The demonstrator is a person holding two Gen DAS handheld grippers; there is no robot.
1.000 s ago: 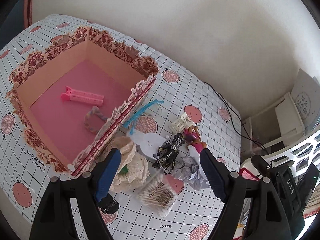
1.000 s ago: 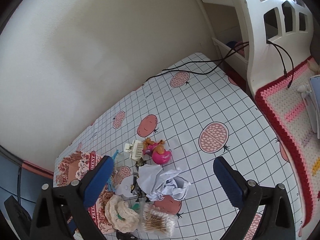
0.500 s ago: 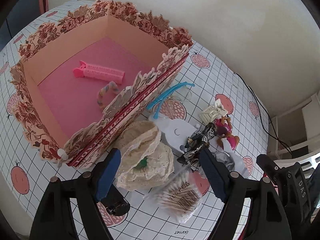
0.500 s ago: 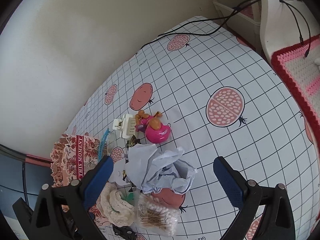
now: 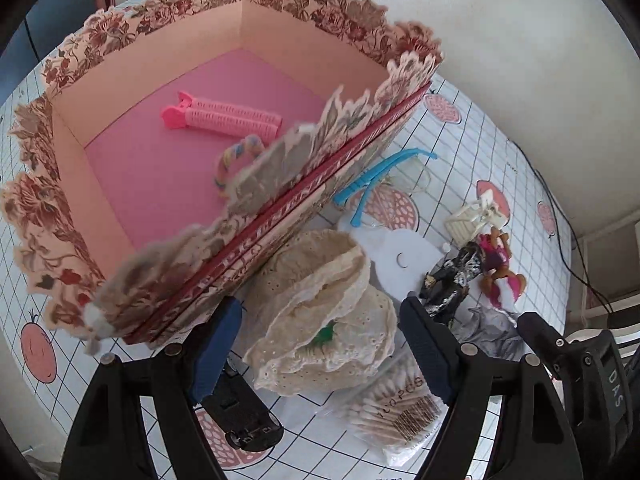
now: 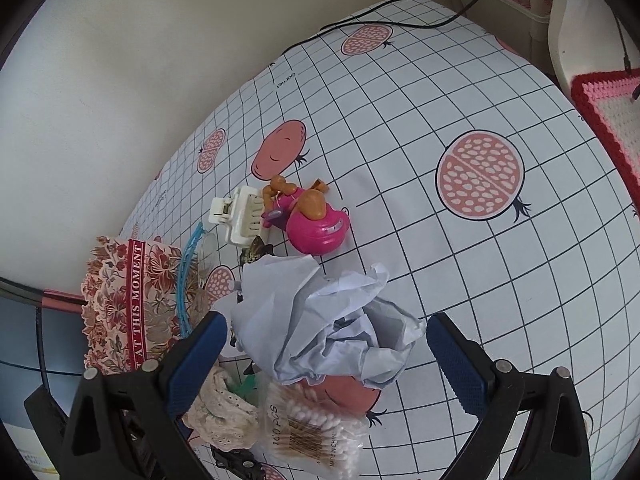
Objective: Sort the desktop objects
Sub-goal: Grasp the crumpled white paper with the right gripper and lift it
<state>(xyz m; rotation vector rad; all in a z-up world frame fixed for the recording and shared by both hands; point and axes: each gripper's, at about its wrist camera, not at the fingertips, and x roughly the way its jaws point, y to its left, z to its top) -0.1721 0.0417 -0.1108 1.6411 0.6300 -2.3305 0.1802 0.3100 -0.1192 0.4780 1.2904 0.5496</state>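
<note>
My left gripper [image 5: 320,344] is open, its fingers on either side of a cream lace cloth [image 5: 320,320] lying beside the floral box [image 5: 200,32]. The box holds a pink hair clip [image 5: 224,114] and a braided hair tie [image 5: 236,158]. My right gripper [image 6: 326,356] is open around crumpled white paper [image 6: 328,320]. A bag of cotton swabs [image 6: 312,428], also in the left wrist view [image 5: 400,412], lies below it. A pink toy figure [image 6: 312,220], a cream claw clip [image 6: 240,216], a blue-framed pair of glasses [image 5: 376,176] and a black figure [image 5: 452,280] lie nearby.
The table has a white grid cloth with pomegranate prints [image 6: 480,176]. A black cable [image 6: 400,20] runs along its far edge by the wall. A small black object [image 5: 244,416] lies under my left finger. A crocheted red-edged mat [image 6: 612,120] lies to the right.
Both grippers have moved closer to the pile. The left now straddles the lace cloth, the right straddles the crumpled paper. Both stay open.
</note>
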